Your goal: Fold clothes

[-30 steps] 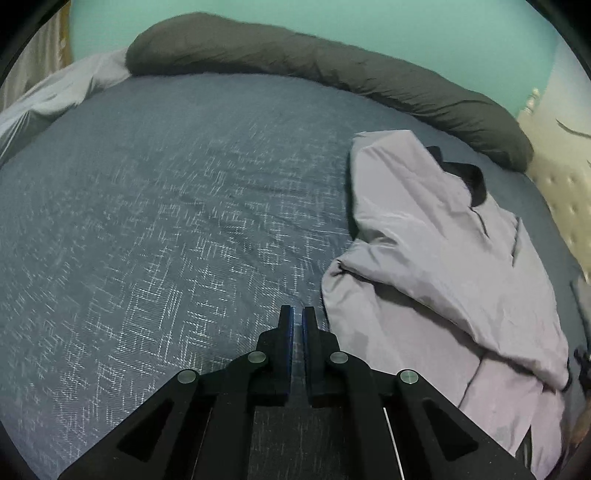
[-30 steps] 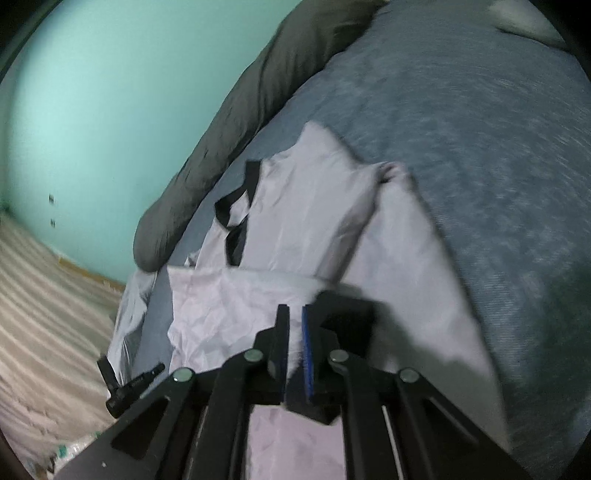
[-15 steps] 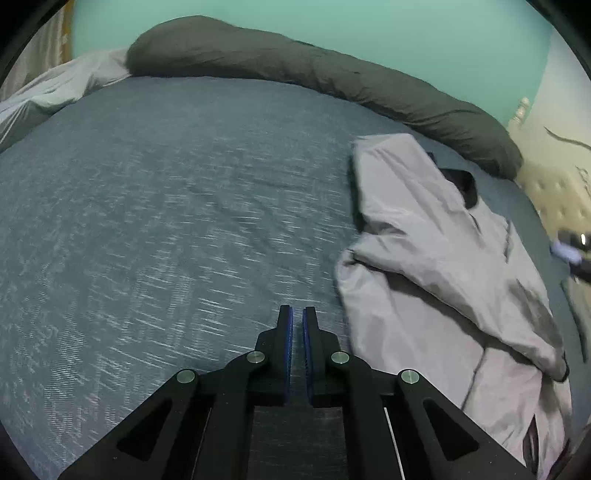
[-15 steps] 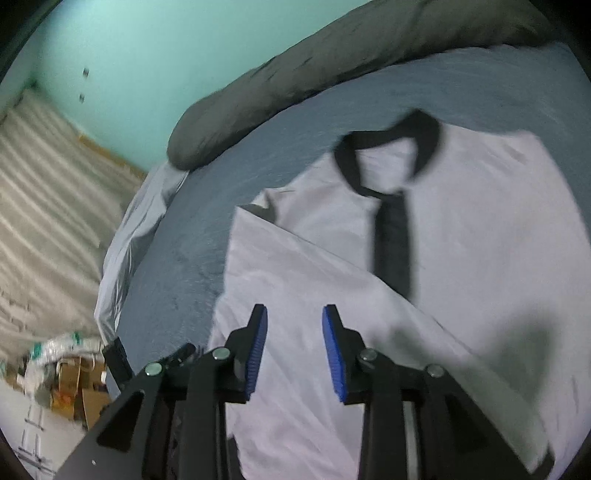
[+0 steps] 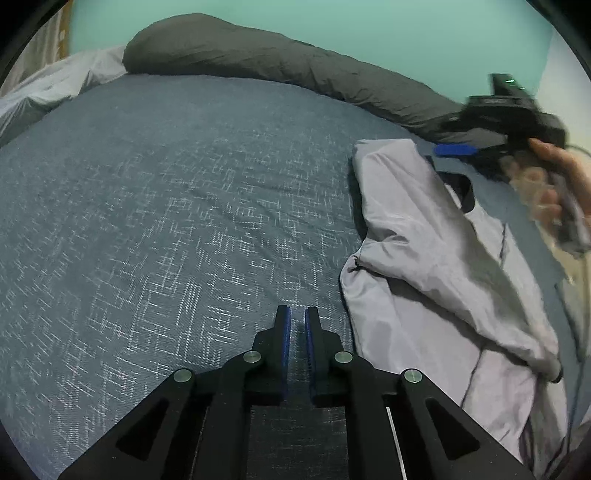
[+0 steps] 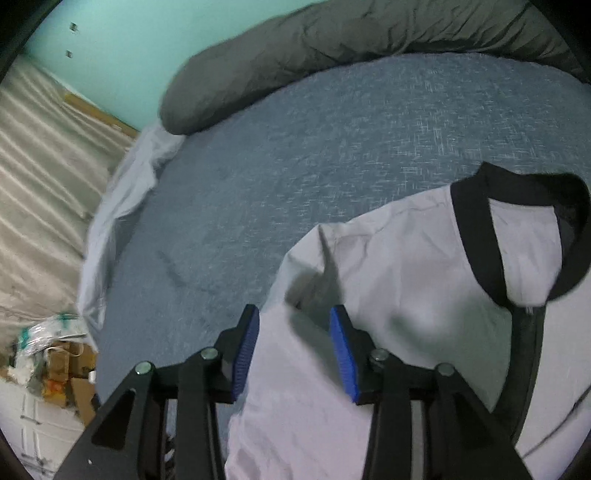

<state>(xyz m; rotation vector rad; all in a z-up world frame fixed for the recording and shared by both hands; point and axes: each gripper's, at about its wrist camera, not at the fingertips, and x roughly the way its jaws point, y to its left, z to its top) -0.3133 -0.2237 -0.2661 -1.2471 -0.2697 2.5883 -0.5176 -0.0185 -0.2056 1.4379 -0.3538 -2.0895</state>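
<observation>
Shirt (image 6: pixel 413 295): pale lilac, thin woven cloth with a black collar (image 6: pixel 476 236); it lies partly folded on the near right part of the bed, one layer turned over another.
Handling: judged light, limp and somewhat slick; it will sag from any single pinch and a fold can slide open unless laid flat.
Where to hold: the doubled edge at the shoulder, just ahead of the right gripper's tips, or the seamed hem; the collar band looks firmer and less likely to slip.
Right gripper (image 6: pixel 293 334): jaws apart and opening, poised above the shirt's shoulder; cloth shows between the pads, but it seems to lie below them, unpinched.
Left gripper (image 5: pixel 297 334): jaws nearly together with only a thin gap, nothing between them, over bare sheet just beside the shirt's left edge.
Hand (image 5: pixel 554 184): holds the right gripper's handle over the collar end; blurred in the left wrist view.
Bed sheet (image 5: pixel 166 221): blue-grey with a crosshatch pattern.
Blanket (image 5: pixel 295 70): dark grey roll along the far edge, well apart from the shirt.
Wall (image 5: pixel 332 22): green.
</observation>
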